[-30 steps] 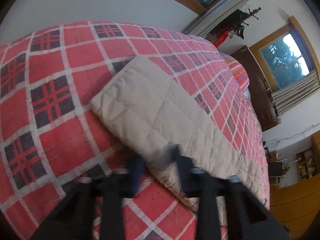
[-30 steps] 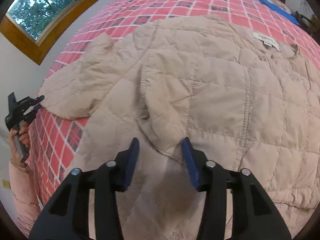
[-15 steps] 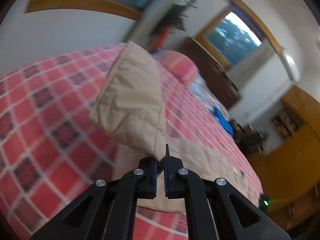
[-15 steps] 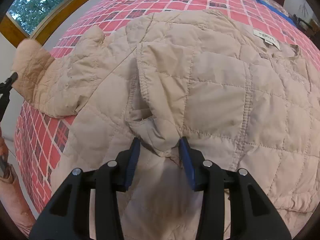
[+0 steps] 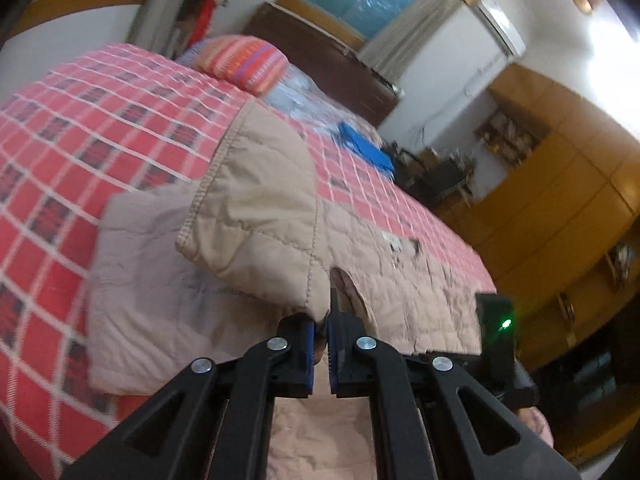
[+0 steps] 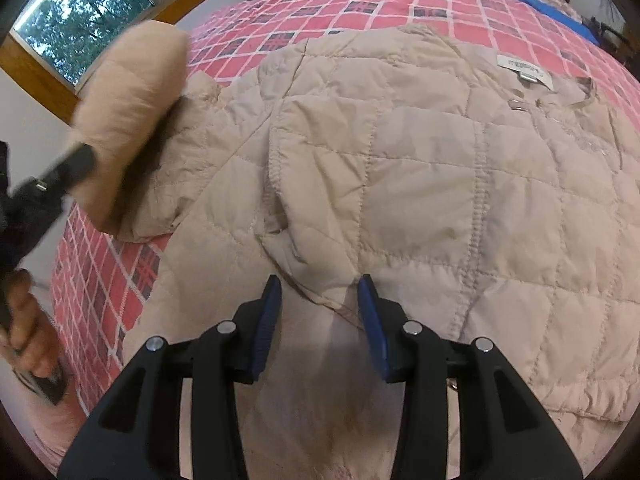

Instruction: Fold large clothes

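First sleeve fold under way, most of the folding left.

My left gripper (image 5: 320,330) pinches the sleeve cuff (image 5: 256,216), lifted above the jacket (image 6: 420,168) spread ahead on the plaid bedspread (image 6: 100,272). My right gripper (image 6: 318,320) hovers with fingers spread, a fabric ridge between them; the body looks unfolded.

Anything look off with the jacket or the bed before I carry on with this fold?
Nothing damaged or spilled. The jacket lies spread on the plaid bedspread, its sleeve lifted by the shut left gripper. One small oddity: a rumpled flap near the open right gripper isn't lying flat.
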Action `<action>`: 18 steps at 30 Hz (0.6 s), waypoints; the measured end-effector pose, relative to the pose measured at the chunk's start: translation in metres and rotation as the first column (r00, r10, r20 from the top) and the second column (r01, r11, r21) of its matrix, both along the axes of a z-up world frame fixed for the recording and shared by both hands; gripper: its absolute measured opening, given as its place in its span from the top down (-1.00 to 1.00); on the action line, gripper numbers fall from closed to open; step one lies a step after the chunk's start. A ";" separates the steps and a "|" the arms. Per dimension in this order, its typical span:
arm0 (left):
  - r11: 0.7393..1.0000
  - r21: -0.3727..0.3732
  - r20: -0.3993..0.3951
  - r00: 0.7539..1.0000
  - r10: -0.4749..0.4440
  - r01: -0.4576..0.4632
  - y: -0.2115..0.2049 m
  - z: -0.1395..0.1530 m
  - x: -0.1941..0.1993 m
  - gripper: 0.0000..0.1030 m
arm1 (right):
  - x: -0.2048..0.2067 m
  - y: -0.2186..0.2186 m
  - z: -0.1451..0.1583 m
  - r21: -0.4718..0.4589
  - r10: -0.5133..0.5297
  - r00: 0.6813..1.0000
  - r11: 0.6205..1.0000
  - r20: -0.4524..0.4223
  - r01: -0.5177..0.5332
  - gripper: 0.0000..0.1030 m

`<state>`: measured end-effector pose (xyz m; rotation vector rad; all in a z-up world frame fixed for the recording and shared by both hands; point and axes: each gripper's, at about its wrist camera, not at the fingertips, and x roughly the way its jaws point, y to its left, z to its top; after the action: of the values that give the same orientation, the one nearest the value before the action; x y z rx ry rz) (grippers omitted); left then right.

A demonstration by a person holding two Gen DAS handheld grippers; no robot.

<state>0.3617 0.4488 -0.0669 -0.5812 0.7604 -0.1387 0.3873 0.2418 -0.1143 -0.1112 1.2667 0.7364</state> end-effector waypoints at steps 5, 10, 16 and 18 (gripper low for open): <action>0.994 0.020 -0.067 0.992 -0.106 0.108 -0.024 -0.032 0.011 0.87 | 0.003 -0.011 0.009 0.003 -0.024 1.000 1.000 0.004 0.024 0.23; 0.984 -0.032 -0.102 0.979 -0.176 0.174 -0.037 -0.051 0.008 0.48 | 0.008 -0.019 0.013 0.012 -0.041 0.999 0.999 0.005 0.041 0.22; 0.976 -0.106 0.052 0.982 -0.183 0.188 -0.014 -0.027 -0.029 0.13 | 0.011 -0.027 0.019 0.034 -0.061 0.998 0.998 -0.003 0.061 0.18; 0.988 -0.091 0.035 0.992 -0.119 0.122 0.003 -0.024 -0.033 0.13 | 0.013 -0.032 0.025 0.068 -0.073 0.997 0.995 -0.021 0.075 0.18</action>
<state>0.3285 0.4520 -0.0909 -0.6201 0.7641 -0.2951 0.4002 0.2101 -0.0896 -0.0017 1.2555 0.7175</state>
